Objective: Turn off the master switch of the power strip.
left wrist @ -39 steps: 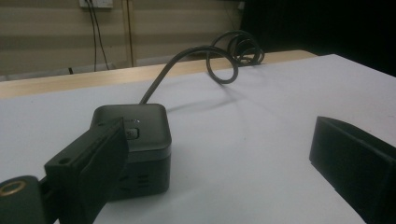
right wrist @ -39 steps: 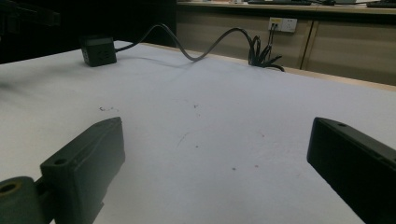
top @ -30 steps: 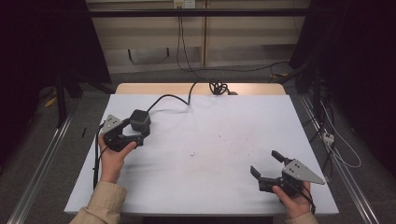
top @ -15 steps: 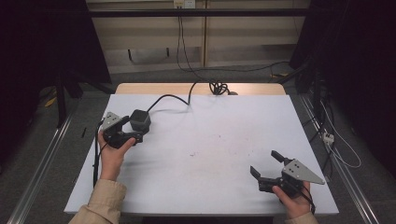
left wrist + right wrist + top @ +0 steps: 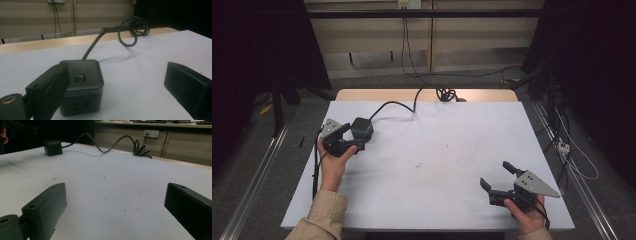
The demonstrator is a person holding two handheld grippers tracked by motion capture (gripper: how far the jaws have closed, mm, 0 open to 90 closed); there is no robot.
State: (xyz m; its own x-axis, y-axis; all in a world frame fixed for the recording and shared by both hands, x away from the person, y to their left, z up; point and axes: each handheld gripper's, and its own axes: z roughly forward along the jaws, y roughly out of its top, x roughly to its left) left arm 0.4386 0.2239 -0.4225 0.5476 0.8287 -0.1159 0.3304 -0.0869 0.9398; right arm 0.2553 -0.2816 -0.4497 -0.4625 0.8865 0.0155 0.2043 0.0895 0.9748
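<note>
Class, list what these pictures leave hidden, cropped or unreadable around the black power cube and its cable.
- Power cube: left gripper view, its left side hidden behind one of the left tongs.
- Lettering above its button: too small and blurred.
- Cable: high view, its coil dips behind the table edge.
- Right tongs: tips cropped.

Handheld two-jaw grippers, black housings, one per hand

Each gripper, left gripper (image 5: 343, 140) and right gripper (image 5: 501, 180), carries a grey three-cornered plate on top and blocky matte black jaws. A brass-ringed screw hole sits at the left jaw base. A black cable trails from the left unit. Beige sleeve (image 5: 323, 216) cuffs cover both wrists.
</note>
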